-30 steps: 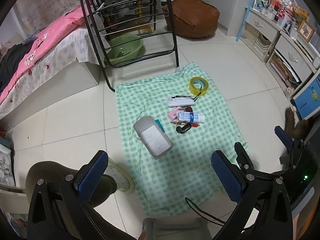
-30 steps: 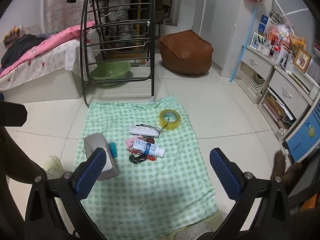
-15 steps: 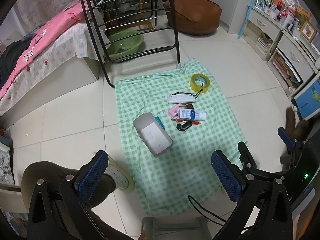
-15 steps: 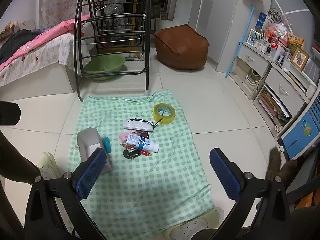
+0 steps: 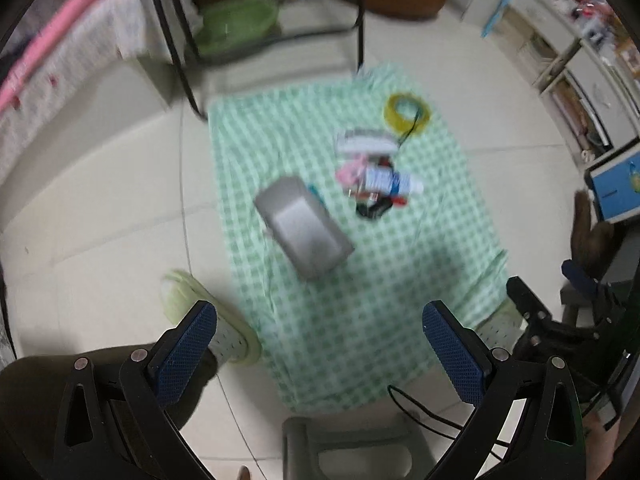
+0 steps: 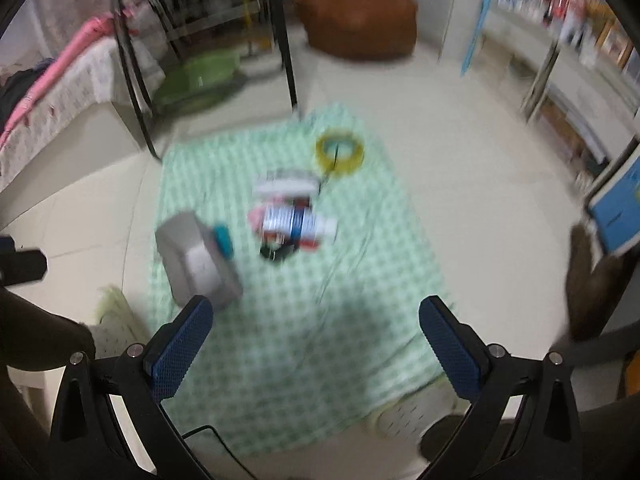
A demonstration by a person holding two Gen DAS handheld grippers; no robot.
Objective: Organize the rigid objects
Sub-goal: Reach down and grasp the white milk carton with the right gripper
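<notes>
Both my wrist views were dim and smeared with motion blur, and the checked cloth (image 5: 360, 280) and tape roll (image 6: 340, 154) looked soft. Only my blue finger pads (image 6: 180, 346) stayed sharp, and the fisheye bent the dark edges.

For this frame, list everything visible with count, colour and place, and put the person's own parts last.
Cloth: 1, green-white check, on the tiled floor.
Box: 1, grey, left part of cloth.
Tape roll: 1, yellow, far end of cloth.
Bottle: 1, white with blue label, lying mid-cloth in a blurred pile of small items.
Basin: 1, green, under the black rack.
Beanbag: 1, brown, far floor.
Bed: 1, pink cover, left.
Shelving: white, right wall.
Slippers: 2, pale green, near cloth edge.
Left gripper: blue pads, open.
Right gripper: blue pads, open.
</notes>
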